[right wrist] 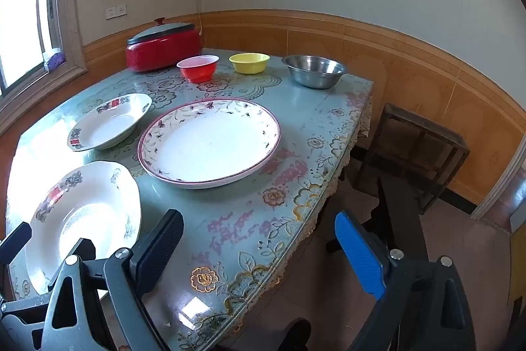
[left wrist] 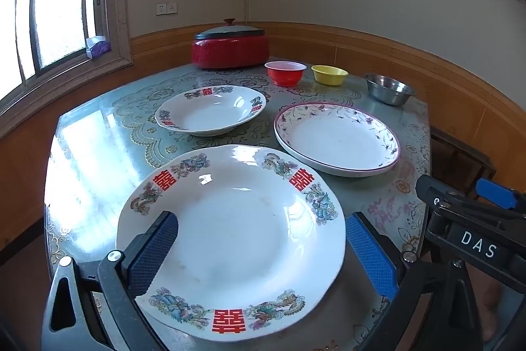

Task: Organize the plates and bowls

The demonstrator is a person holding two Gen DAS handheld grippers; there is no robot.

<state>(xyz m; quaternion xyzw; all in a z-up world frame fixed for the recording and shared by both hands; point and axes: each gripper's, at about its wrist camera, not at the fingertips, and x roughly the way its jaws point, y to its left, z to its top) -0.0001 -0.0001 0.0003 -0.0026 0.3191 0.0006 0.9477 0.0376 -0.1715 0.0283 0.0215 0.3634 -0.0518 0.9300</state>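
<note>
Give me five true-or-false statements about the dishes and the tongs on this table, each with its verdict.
1. Three small bowls stand in a row: red bowl, yellow bowl, steel bowl. True.
2. The floral plate is stacked on another plate. False: it lies alone on the table.
3. The left tongs are open above the near plate. True.
4. The right tongs hold a bowl. False: open, empty.
5. The red pot has no lid. False: lidded.

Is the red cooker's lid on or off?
On. The lid sits flat over the red cooker, knob up, though its edge overhangs one side.
</note>
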